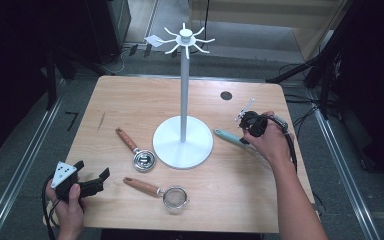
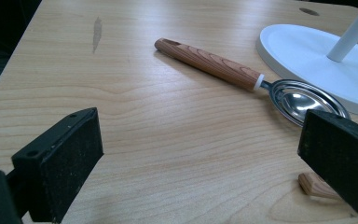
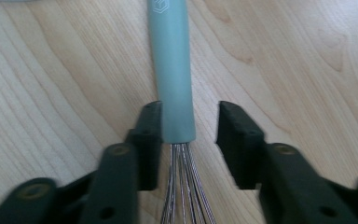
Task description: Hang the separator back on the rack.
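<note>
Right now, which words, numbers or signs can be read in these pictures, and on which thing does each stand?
"7": a dark mark on the floor left of the table.
A small pale embossed logo on the whisk's green handle: too blurred to read.
Nothing else carries text.

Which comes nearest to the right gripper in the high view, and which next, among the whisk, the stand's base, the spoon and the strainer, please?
From the right gripper:
1. Whisk, between its jaws.
2. Stand's base, mid-table.
3. Strainer, near edge.
4. Spoon, beyond the base; a close call with the strainer.
</note>
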`<state>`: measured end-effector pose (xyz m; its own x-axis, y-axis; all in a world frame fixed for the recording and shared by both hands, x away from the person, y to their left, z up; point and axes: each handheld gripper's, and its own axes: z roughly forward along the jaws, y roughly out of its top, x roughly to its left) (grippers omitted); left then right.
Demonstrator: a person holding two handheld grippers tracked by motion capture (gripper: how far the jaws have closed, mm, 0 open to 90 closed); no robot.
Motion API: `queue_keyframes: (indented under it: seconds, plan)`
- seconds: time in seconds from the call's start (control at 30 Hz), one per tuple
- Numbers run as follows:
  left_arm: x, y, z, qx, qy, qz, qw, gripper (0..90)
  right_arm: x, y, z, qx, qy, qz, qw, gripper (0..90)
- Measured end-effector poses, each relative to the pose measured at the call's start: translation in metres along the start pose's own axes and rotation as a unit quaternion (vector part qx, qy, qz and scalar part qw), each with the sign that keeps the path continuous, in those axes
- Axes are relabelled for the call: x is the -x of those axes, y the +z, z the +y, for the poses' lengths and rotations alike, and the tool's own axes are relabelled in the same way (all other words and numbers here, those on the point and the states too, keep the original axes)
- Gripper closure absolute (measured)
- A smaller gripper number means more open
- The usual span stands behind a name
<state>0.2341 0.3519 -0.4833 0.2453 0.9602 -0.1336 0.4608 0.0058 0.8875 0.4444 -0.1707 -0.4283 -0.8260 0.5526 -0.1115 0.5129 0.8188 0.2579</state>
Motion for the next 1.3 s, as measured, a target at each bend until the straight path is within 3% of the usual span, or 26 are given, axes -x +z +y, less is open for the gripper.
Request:
queue_keyframes:
  seconds: [0.27,0.6,0.87,0.97,1.1,1.13,1.3]
  plan:
    - [0.0,0.0,0.0,-0.002,-0.002,-0.002,1.0,0.1,-0.003,0.011,0.013,-0.028,-0.038,0.011,0.9988,67.7]
    - [-0.001,-0.001,0.0,-0.003,0.0,-0.005,1.0,0.1,-0.006,0.026,0.018,-0.065,-0.052,0.007,0.9965,69.4]
    - [0.0,0.0,0.0,-0.003,-0.001,-0.003,1.0,0.1,-0.005,0.036,0.022,-0.088,-0.042,0.01,0.9951,69.6]
    - [0.0,0.0,0.0,-0.003,-0.001,-0.003,1.0,0.1,-0.005,0.039,0.021,-0.086,-0.04,0.012,0.9954,69.7]
    - [0.0,0.0,0.0,-0.004,-0.002,-0.003,1.0,0.1,-0.004,0.039,0.02,-0.082,-0.03,0.013,0.9961,69.8]
    - [0.0,0.0,0.0,-0.003,-0.002,-0.003,1.0,0.1,-0.004,0.039,0.021,-0.085,-0.014,0.014,0.9962,69.5]
    - [0.0,0.0,0.0,-0.003,-0.004,-0.002,1.0,0.1,-0.004,0.04,0.024,-0.1,-0.022,0.014,0.9946,69.7]
